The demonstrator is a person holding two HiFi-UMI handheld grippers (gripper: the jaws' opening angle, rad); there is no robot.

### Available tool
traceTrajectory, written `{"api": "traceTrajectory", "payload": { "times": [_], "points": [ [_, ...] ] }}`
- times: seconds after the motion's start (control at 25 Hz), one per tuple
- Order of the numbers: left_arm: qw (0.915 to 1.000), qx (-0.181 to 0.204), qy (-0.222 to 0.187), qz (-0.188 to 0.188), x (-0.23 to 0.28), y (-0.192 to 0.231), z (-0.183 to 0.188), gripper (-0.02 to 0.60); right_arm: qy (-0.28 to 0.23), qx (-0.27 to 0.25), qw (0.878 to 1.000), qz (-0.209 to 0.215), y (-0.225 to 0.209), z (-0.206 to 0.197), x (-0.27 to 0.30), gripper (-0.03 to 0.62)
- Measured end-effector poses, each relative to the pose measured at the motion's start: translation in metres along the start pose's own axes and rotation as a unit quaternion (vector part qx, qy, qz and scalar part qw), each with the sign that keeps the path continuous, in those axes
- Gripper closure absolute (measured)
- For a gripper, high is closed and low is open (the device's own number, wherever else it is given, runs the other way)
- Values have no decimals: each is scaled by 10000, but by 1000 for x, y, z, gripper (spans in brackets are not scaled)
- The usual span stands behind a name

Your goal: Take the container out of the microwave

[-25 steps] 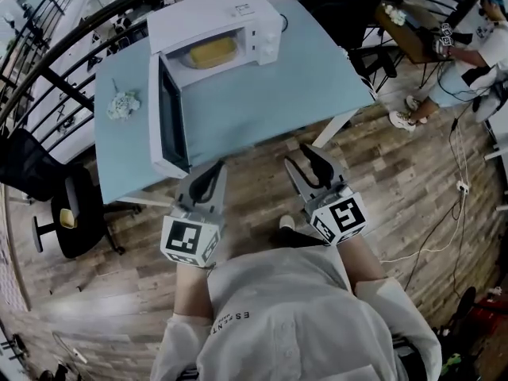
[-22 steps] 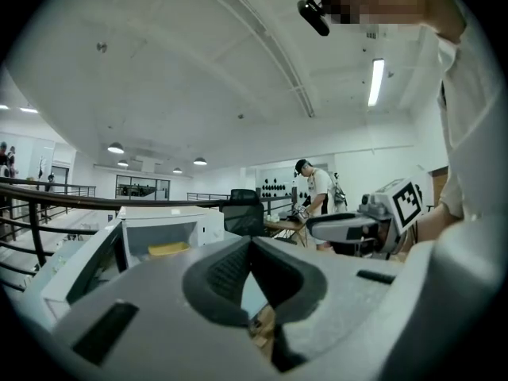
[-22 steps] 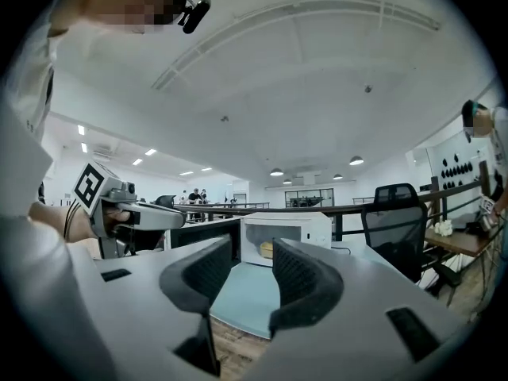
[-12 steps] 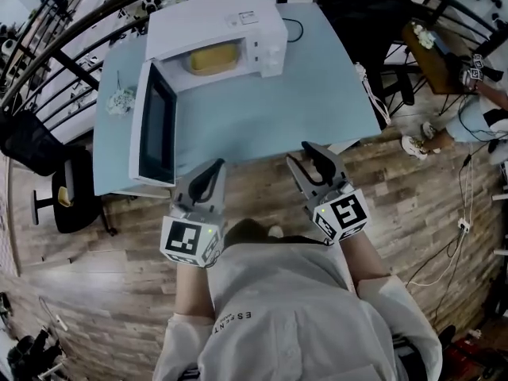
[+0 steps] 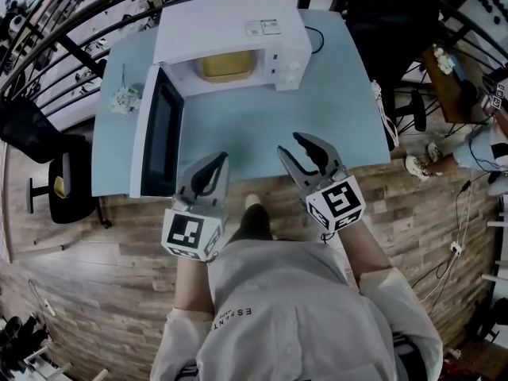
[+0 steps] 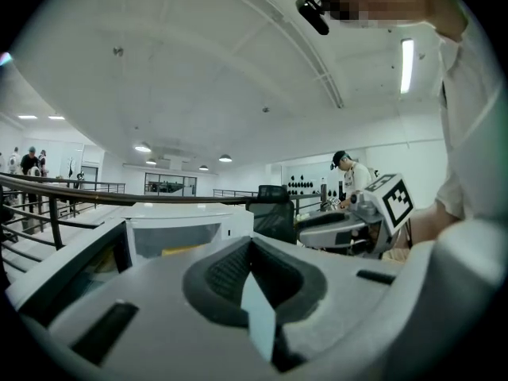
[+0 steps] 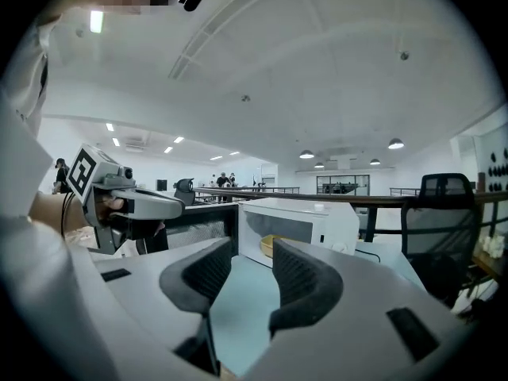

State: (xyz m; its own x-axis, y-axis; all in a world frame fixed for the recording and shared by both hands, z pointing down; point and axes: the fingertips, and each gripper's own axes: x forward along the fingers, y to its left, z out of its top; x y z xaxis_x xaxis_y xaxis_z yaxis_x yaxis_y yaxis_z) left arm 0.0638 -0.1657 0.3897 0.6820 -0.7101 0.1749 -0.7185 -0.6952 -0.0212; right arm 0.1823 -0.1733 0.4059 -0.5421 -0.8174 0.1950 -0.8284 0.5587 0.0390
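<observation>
the door of the white microwave is standing swung wide at the left of the blue table. the left gripper is hovering over the table's near edge, jaws pressed together on nothing (just a sliver showing between them). the yellow container is sitting inside the microwave, well apart from both grippers. the right gripper is hovering alongside, jaws parted and empty.
</observation>
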Motion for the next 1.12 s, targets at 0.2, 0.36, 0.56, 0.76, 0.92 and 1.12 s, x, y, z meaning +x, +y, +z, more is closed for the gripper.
{"api": "traceTrajectory", "payload": {
  "times": [0.2, 0.36, 0.56, 0.76, 0.92, 1.12],
  "points": [
    [9999, -42, 17, 98, 33, 40, 1, 588, 549, -320, 9977, 238, -22, -2, 62, 439],
    [9998, -94, 46, 196, 50, 75, -1, 588, 1210, -577, 9897, 498, -36, -15, 119, 439],
    [9996, -79, 104, 247, 66, 109, -11, 588, 1772, -920, 9763, 834, -46, -34, 188, 441],
    [9996, -89, 86, 268, 75, 133, -12, 588, 2289, -1613, 9535, 1117, -49, -53, 242, 439],
    [9990, -236, 88, 370, 77, 148, -13, 588, 2598, -2086, 9353, 1193, -55, -67, 276, 439],
    [9996, -27, -2, 291, 82, 154, -13, 588, 2966, -2425, 9142, 1318, -64, -85, 302, 439]
  ]
}}
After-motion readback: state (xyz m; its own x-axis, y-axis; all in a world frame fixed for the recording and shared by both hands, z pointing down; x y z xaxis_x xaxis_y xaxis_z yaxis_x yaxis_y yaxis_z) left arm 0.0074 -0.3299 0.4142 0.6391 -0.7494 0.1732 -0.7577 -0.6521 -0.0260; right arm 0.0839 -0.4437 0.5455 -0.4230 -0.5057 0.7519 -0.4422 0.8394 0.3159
